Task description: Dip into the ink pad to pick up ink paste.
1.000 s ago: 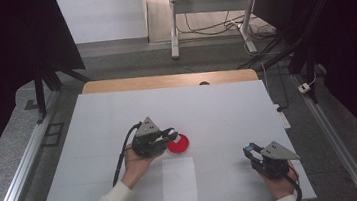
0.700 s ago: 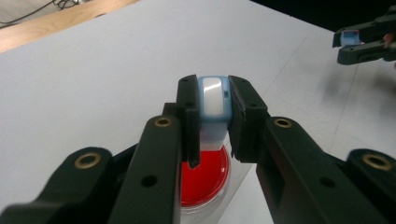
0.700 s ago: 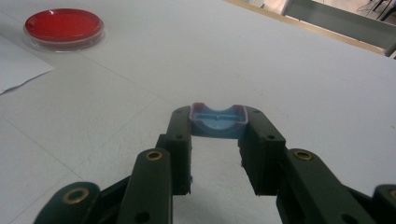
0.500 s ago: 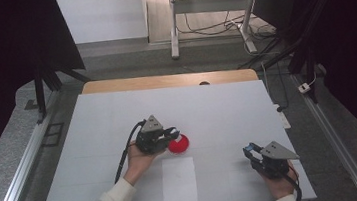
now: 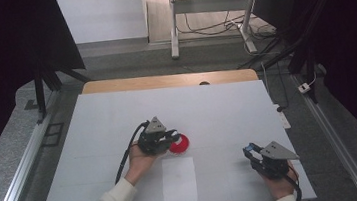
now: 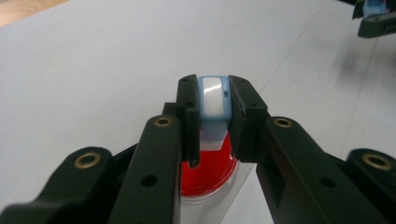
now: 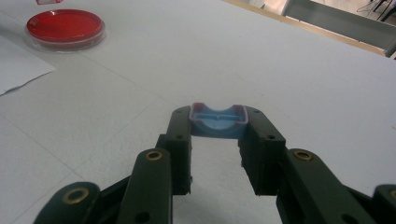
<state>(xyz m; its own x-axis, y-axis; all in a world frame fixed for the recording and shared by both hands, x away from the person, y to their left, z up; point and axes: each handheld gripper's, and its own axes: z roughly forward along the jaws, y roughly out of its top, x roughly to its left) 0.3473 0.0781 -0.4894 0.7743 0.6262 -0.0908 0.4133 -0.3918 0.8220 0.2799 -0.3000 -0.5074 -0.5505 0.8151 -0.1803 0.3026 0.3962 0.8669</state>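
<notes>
A red petri dish (image 5: 181, 145) lies on the white table (image 5: 218, 111), left of centre. My left gripper (image 5: 173, 137) reaches over the dish's left edge. In the left gripper view, the left gripper (image 6: 214, 93) is shut on a small pale blue and white piece (image 6: 214, 99), with the red dish (image 6: 208, 168) right beneath it. My right gripper (image 5: 249, 151) rests near the front right of the table. In the right gripper view, the right gripper (image 7: 218, 119) is shut on a small blue piece (image 7: 218, 122) with a purplish rim, and the dish (image 7: 64, 26) lies far off at the upper left.
A white sheet of paper (image 5: 179, 181) lies at the table's front edge, between the two hands; its corner (image 7: 18, 60) is in the right gripper view. A wooden strip (image 5: 164, 81) runs along the table's far edge. Metal rails flank both sides.
The left gripper has shifted slightly to the right over the dish. The right gripper has not moved.
</notes>
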